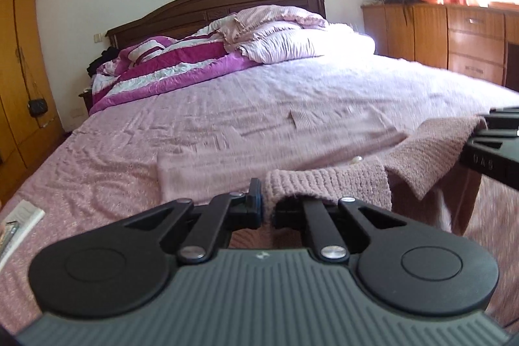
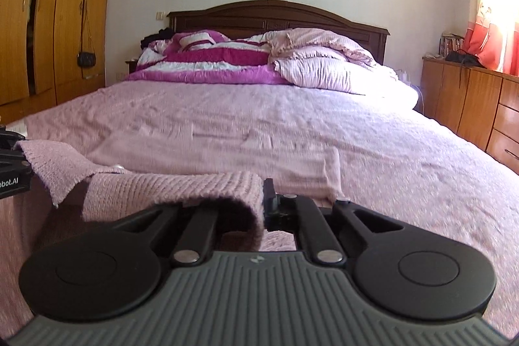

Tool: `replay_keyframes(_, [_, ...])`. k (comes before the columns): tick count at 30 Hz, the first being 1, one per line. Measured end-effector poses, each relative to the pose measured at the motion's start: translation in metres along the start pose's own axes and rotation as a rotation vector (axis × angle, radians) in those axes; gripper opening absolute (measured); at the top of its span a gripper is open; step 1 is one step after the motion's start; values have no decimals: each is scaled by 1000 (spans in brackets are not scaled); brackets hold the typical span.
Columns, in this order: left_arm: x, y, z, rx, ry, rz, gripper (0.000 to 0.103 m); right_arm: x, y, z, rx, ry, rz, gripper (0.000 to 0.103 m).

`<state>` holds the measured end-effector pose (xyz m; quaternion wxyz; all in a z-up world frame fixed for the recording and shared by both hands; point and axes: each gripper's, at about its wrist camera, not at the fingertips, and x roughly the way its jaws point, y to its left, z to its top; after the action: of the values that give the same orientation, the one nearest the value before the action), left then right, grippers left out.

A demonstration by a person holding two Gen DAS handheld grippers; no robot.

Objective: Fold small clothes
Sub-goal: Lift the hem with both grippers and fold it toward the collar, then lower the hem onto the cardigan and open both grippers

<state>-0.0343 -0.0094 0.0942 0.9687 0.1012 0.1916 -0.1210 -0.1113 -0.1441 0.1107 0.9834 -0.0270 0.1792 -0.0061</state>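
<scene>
Pink knit sweater [image 1: 327, 184]: lay on pink bedspread [image 1: 194, 106], near edge raised | left hand-held gripper [image 1: 267, 209]: pinched ribbed hem | right hand-held gripper [image 2: 263, 209]: pinched ribbed hem, knit draped over inner finger | beyond: rumpled magenta-striped duvet [image 2: 207, 60], dark wooden headboard [image 2: 275, 13].

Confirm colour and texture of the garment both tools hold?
Dusty pink ribbed knit garment; clearest in the right wrist view.
</scene>
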Motion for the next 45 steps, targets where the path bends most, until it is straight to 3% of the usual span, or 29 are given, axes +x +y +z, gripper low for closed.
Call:
replay_keyframes(13, [55, 19, 49, -55, -92, 55, 7, 62, -4, 55, -4, -89, -17, 6])
replay_keyframes(20, [107, 25, 76, -52, -126, 91, 7, 121, -8, 82, 12, -95, -29, 6])
replay_keyframes(26, [167, 29, 71, -56, -59, 115, 8, 191, -6, 77, -11, -37, -53, 6])
replay_keyframes(34, [238, 37, 42, -80, 87, 113, 8, 277, -5, 45, -13, 80, -69, 7])
replay_keyframes(38, [257, 41, 27, -110, 148, 100, 10, 302, -6, 25, 8, 133, -60, 8])
replay_keyframes(45, [259, 39, 24, -91, 152, 103, 11, 311, -6, 14, 4, 140, -43, 17])
